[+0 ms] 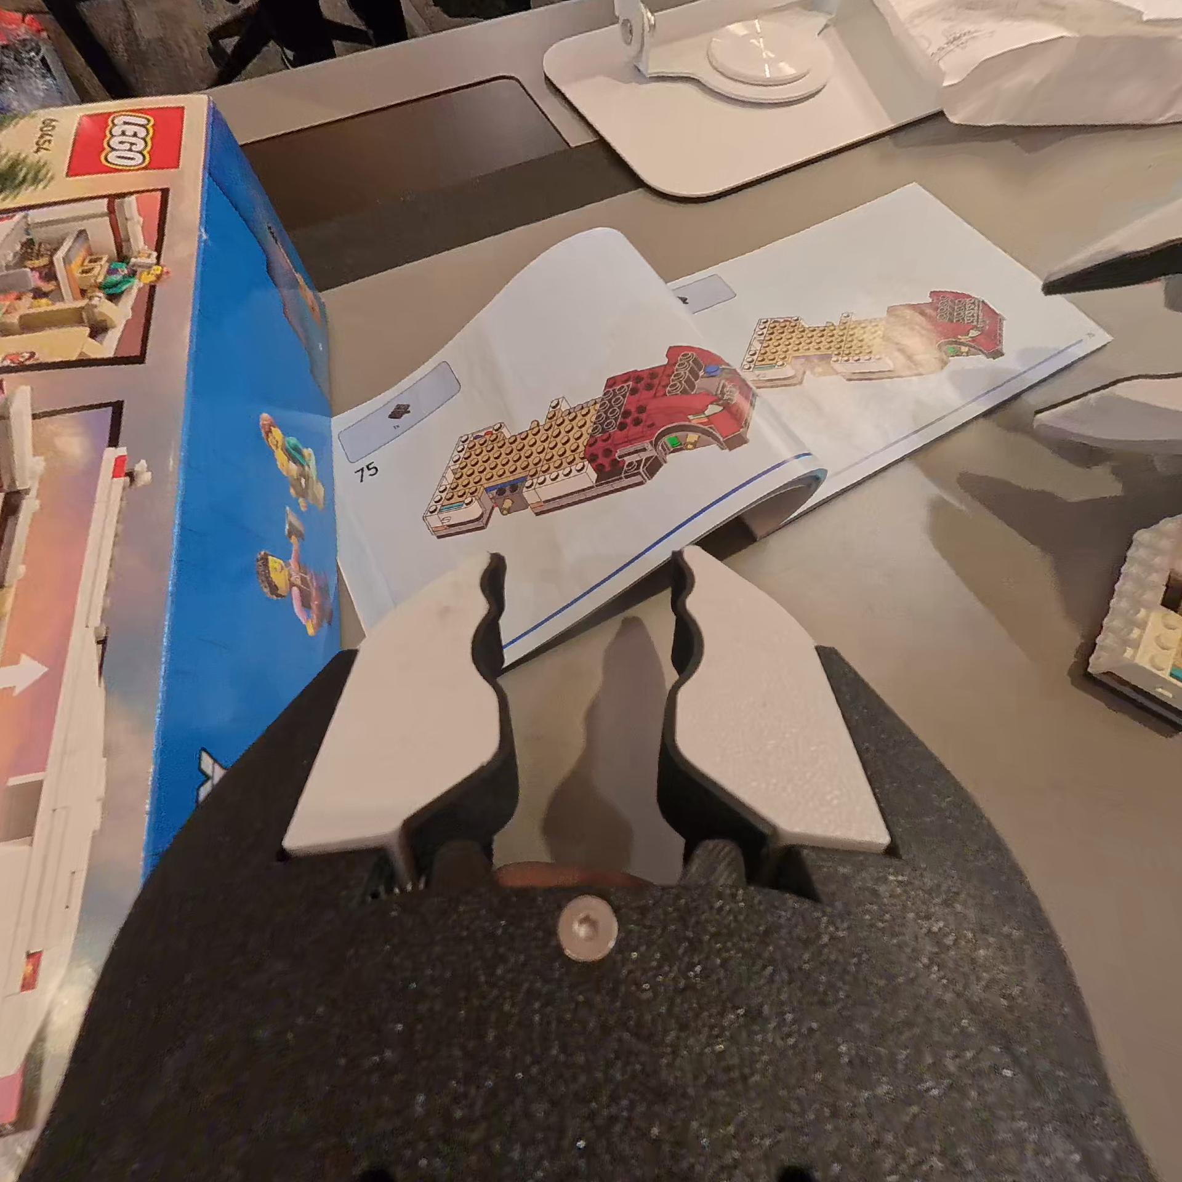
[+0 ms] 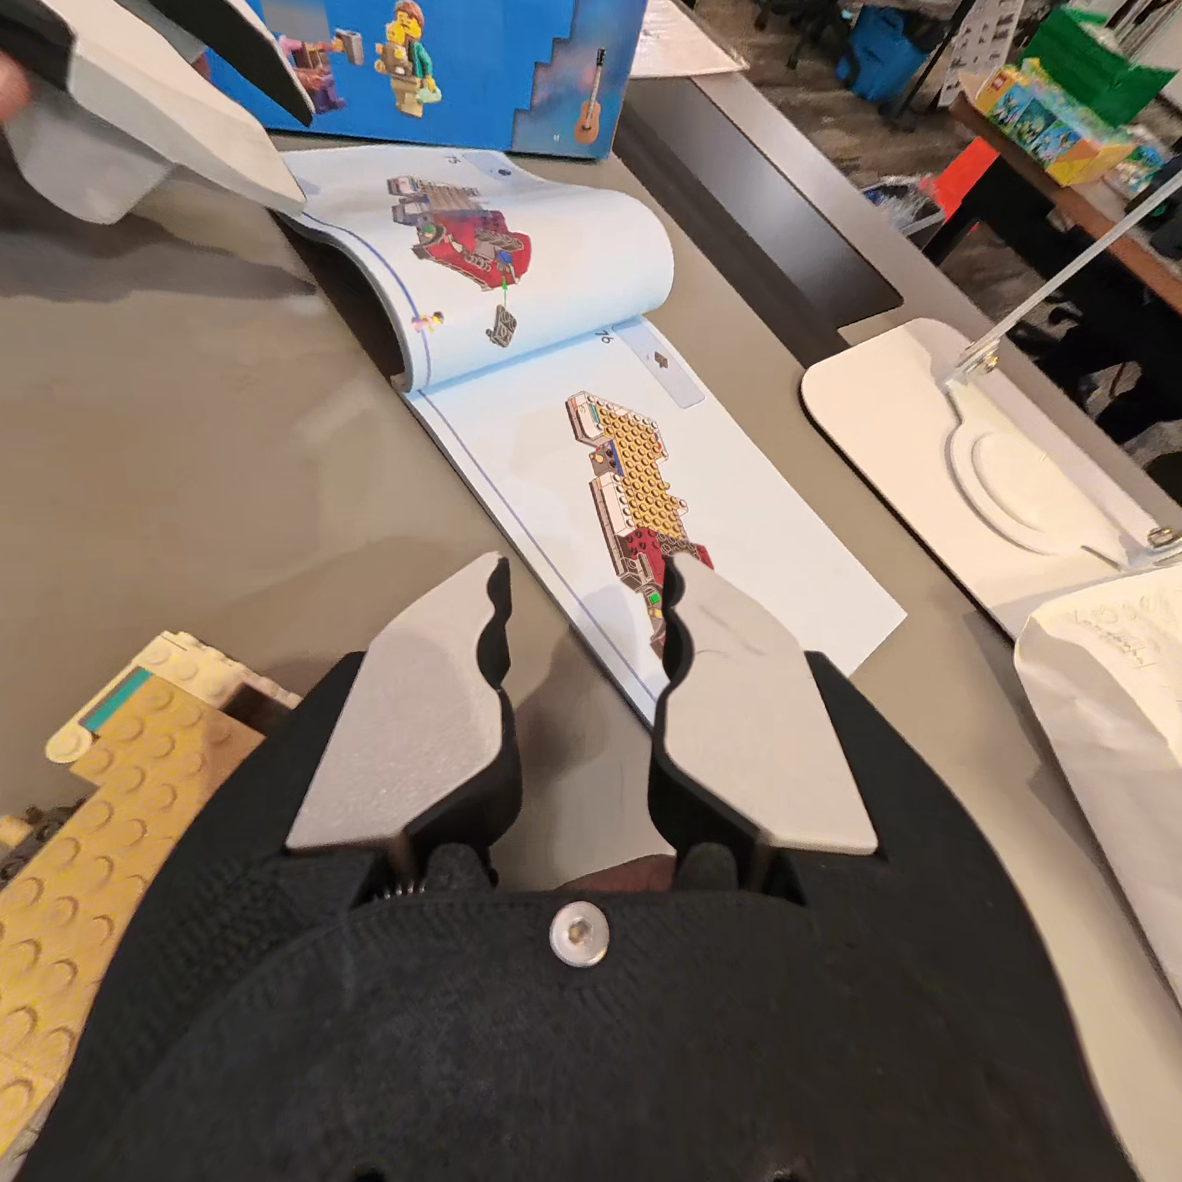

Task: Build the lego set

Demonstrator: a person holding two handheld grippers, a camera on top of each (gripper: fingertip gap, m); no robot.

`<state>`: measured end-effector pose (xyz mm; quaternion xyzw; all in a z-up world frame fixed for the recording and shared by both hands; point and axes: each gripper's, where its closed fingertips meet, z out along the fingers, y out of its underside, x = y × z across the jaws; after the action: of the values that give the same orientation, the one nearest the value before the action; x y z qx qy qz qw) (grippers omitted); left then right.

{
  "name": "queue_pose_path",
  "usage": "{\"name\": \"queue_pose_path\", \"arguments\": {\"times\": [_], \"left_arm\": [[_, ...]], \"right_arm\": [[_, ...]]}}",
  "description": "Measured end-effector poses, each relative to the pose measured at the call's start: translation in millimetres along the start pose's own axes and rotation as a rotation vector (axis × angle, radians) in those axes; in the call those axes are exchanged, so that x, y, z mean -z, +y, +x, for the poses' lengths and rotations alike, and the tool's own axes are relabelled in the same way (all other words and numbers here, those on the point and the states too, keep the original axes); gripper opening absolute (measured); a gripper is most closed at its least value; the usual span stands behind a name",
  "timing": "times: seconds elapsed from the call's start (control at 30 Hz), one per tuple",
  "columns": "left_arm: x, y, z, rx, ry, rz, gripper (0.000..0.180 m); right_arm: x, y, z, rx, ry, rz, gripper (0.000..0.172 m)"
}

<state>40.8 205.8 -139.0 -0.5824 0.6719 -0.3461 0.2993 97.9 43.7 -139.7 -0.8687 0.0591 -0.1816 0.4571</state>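
**Two empty hand-held grippers hanging over an open booklet**

The left hand-held gripper (image 1: 585,563) is hovering with its fingers spread and nothing between them; only the near edge of the booklet (image 1: 575,384) and bare tabletop (image 1: 895,639) are showing in the gap. The right hand-held gripper (image 2: 585,566) is likewise standing spread and empty, with its right fingertip (image 2: 687,575) lying over the flat page and its left one over bare tabletop. Whether either one is touching the paper cannot be told.

The booklet is lying open across the middle of the tabletop. Its right page is lying flat, while its left page is arching up in a curl, and both are showing drawings of a tan and red brick model. The left hand-held gripper is sitting at the near edge of the curled page, and the right one at the near corner of the flat page.

Just left of the booklet, a blue box (image 1: 243,448) is lying along the tabletop's left side, touching the booklet or nearly so. Beside the right hand-held gripper, at the near edge, a partly built model (image 2: 115,799) with a tan studded plate and white bricks is resting untouched. Toward the far edge a white stand base (image 1: 703,128) is sitting, with a crumpled white paper bag (image 1: 1055,64) at the far right corner.
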Motion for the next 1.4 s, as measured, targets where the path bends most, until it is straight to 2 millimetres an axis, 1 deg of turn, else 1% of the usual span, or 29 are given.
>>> {"name": "queue_pose_path", "arguments": {"times": [0.17, 0.4, 0.7, 0.77, 0.9, 1.0, 1.07, 1.17, 1.3, 1.4], "left_arm": [[-4, 3, 2, -0.019, 0.001, -0.010, 0.052], [-6, 4, 2, -0.019, 0.001, -0.015, 0.051], [-6, 1, 6, -0.047, 0.007, 0.008, 0.052], [-5, -6, 12, -0.088, 0.024, 0.050, 0.052], [0, -27, 38, -0.208, 0.079, 0.189, 0.051], [-3, -35, 55, -0.259, 0.087, 0.247, 0.050], [-7, -39, 60, -0.281, 0.064, 0.266, 0.047], [-13, -43, 61, -0.302, 0.011, 0.269, 0.041], [-19, -38, 57, -0.307, -0.032, 0.217, 0.038], [-27, -26, 51, -0.280, -0.040, 0.116, 0.036]], "right_arm": [[-6, 6, -3, 0.015, -0.012, -0.050, 0.047], [-7, 7, -2, 0.016, -0.001, -0.063, 0.047], [-10, 10, -4, 0.045, 0.007, -0.088, 0.047], [-10, 10, -5, 0.047, 0.006, -0.090, 0.047], [-11, 11, -5, 0.052, 0.005, -0.097, 0.047], [-11, 12, -6, 0.062, 0.006, -0.101, 0.047], [-12, 12, -7, 0.070, 0.006, -0.102, 0.047], [-12, 12, -8, 0.079, 0.005, -0.104, 0.047], [-12, 13, -8, 0.086, 0.005, -0.110, 0.047], [-13, 13, -9, 0.088, 0.004, -0.113, 0.047]]}}
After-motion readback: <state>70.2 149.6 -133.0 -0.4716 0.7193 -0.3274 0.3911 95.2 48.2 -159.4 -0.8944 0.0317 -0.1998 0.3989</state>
